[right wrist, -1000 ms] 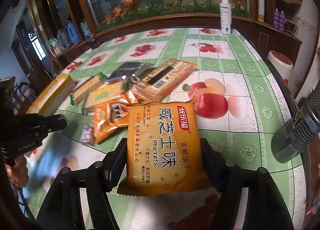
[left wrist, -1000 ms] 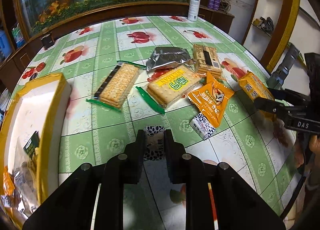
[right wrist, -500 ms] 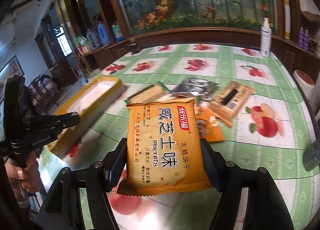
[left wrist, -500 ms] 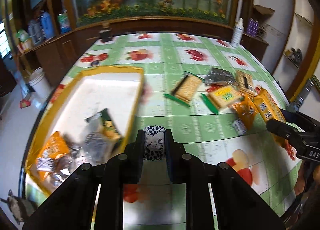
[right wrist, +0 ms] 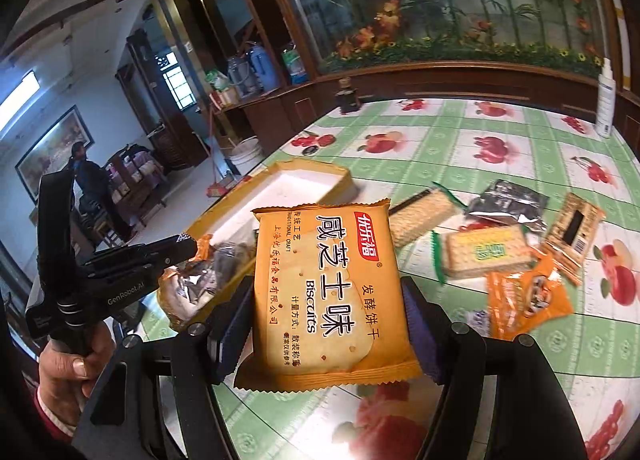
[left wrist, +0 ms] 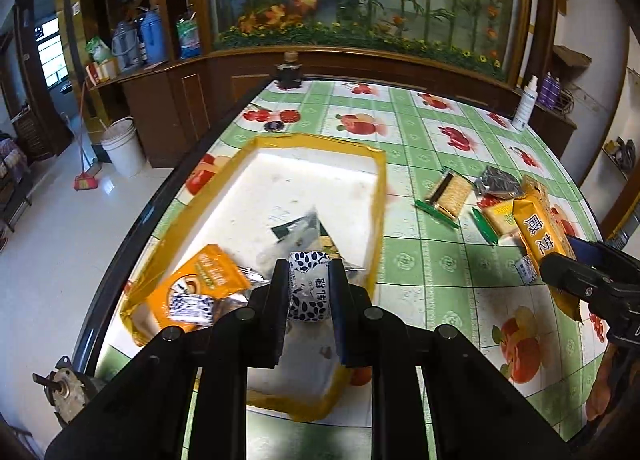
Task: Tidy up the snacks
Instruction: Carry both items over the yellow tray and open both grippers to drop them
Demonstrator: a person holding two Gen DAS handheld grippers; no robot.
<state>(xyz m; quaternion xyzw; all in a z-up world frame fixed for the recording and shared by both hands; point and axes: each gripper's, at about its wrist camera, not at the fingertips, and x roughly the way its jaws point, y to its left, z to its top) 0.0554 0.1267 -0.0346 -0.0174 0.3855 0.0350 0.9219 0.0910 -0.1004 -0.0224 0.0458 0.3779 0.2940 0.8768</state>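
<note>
The left gripper is clamped on a small candy, a glossy white wrapper with dark leaf prints, low in the middle of the left wrist frame above the box. The box is shallow, rectangular, white inside with yellow taped walls, and holds crinkly foil and orange packets at its near end; its near corner is hidden behind the fingers. The right gripper grips a flat orange biscuit packet with zigzag sealed edges, filling the centre of the right wrist frame. More packets lie blurred at the right on the green fruit-print tablecloth. A hand is cut off at lower left.
</note>
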